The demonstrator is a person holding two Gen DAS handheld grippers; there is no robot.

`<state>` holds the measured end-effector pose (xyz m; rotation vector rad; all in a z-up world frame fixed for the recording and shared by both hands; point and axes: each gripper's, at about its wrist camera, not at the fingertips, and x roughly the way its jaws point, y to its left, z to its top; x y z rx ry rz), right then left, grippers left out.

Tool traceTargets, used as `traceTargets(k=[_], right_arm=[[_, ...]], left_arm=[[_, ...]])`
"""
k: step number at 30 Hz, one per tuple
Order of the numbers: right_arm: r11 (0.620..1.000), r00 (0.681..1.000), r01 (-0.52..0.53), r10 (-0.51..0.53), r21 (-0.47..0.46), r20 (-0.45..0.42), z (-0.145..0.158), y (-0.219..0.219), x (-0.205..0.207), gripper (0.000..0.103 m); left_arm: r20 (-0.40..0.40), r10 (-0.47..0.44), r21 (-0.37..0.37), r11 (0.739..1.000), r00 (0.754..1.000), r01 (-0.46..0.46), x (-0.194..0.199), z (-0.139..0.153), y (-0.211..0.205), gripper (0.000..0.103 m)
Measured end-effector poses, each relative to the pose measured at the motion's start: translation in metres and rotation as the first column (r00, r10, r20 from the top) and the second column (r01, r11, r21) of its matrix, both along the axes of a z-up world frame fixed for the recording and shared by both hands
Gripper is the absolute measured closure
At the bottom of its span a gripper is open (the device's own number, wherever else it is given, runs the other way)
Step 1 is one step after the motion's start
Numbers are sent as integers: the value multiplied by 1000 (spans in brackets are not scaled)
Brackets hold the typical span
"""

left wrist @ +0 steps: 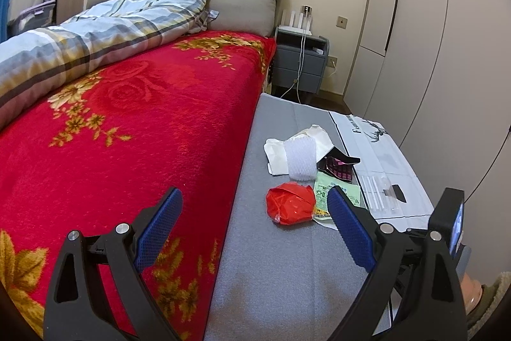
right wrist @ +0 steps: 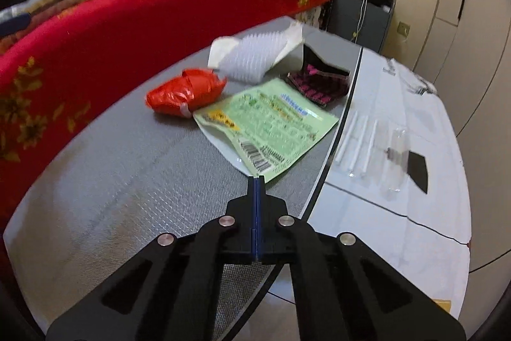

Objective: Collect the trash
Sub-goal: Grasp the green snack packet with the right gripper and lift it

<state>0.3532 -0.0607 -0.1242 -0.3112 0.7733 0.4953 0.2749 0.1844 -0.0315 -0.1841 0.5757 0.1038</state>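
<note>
Big red bed (left wrist: pixel 143 117) fills the nine o'clock side, plaid quilt (left wrist: pixel 95 31) heaped at eleven, grey nightstand (left wrist: pixel 300 63) against the wall at twelve. Alongside the bed, the grey tabletop (right wrist: pixel 111 181), and a white bag (right wrist: pixel 399 149) lying flat at its three o'clock edge. Nothing looks collected yet: the trash sits in a cluster on the tabletop, green wrapper (right wrist: pixel 271 120), white foam (right wrist: pixel 255 56), red ball (right wrist: pixel 185 91), dark packet (right wrist: pixel 319 82). Right tongs (right wrist: pixel 256 179) are squeezed fully together at the wrapper's six o'clock corner; whether that corner is pinched, I can't tell. Left tongs (left wrist: pixel 255 232) gape wide, empty, above the bed's edge. By my reading, the whole job remains.
</note>
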Motion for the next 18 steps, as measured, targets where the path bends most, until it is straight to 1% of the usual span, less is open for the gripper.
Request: traceTargets(k=[2, 5, 6, 7, 8, 10, 14, 18], right_arm=[[1000, 1000, 10, -10, 12, 4, 2, 1, 2, 98], [1000, 1000, 1, -1, 8, 2, 2, 7, 8, 98], [1000, 1000, -2, 2, 5, 0, 2, 9, 11, 95], [1000, 1000, -6, 6, 9, -1, 2, 11, 12, 87], [1000, 1000, -8, 8, 15, -1, 2, 14, 14, 75], [1000, 1000, -11, 11, 20, 4, 2, 18, 16, 67], [1000, 999, -29, 29, -7, -16, -3, 34, 22, 67], [999, 1000, -19, 18, -37, -23, -7, 42, 32, 67]], left_arm=[[3, 1, 0, 1000, 1000, -1, 0, 0, 0, 14], [8, -1, -2, 1000, 1000, 1, -1, 1, 0, 14], [9, -1, -2, 1000, 1000, 1, -1, 1, 0, 14], [10, -2, -3, 1000, 1000, 2, -1, 1, 0, 14], [11, -1, -5, 1000, 1000, 1, -1, 1, 1, 14], [9, -1, -7, 1000, 1000, 1, -1, 1, 1, 14], [6, -4, -17, 1000, 1000, 5, 0, 0, 1, 14], [5, -10, -19, 1000, 1000, 10, 1, -1, 1, 14]])
